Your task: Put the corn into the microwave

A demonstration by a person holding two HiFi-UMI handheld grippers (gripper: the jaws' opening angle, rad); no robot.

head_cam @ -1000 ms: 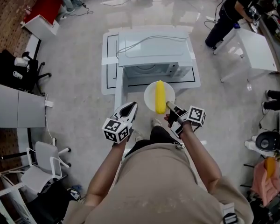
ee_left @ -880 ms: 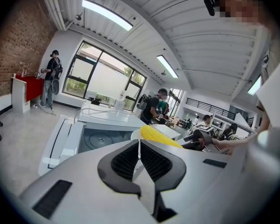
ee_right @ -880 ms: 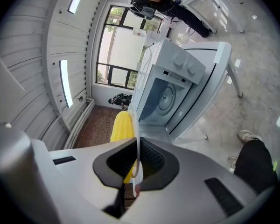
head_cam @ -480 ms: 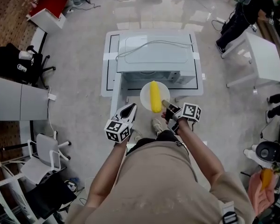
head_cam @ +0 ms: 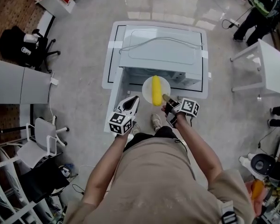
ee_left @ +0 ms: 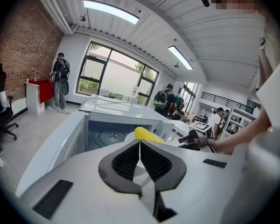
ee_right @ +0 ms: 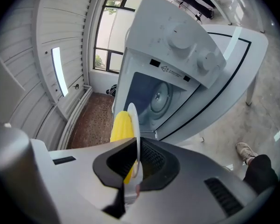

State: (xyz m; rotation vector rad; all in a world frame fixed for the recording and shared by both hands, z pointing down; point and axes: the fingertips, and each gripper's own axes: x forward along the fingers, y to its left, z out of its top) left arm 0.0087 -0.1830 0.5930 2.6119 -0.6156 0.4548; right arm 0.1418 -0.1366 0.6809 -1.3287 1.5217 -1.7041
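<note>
A yellow corn cob (head_cam: 156, 90) lies on a small white plate (head_cam: 147, 84) held in the air just in front of the open white microwave (head_cam: 158, 54). My right gripper (head_cam: 165, 98) is shut on the plate's near rim. In the right gripper view the plate (ee_right: 136, 129) stands edge-on between the pads, with the corn (ee_right: 121, 125) on its left and the microwave cavity (ee_right: 157, 97) beyond. My left gripper (head_cam: 134, 100) is shut with nothing in it, to the left of the plate. In its own view the left gripper (ee_left: 140, 143) points at the cavity (ee_left: 107, 135), with the corn (ee_left: 147, 134) just past its tips.
The microwave stands on a white table (head_cam: 110, 55), and its door (head_cam: 115, 107) hangs open on the left, near my left gripper. Two dials (ee_right: 183, 34) sit on its control panel. Office chairs (head_cam: 25, 48) and a grey desk (head_cam: 18, 85) stand at the left. A person (head_cam: 259, 8) stands by another white table (head_cam: 270, 64) at the right.
Both grippers have moved forward toward the microwave. The plate with the corn has gone with the right gripper and now sits at the cavity's opening. Neither gripper's jaws have changed.
</note>
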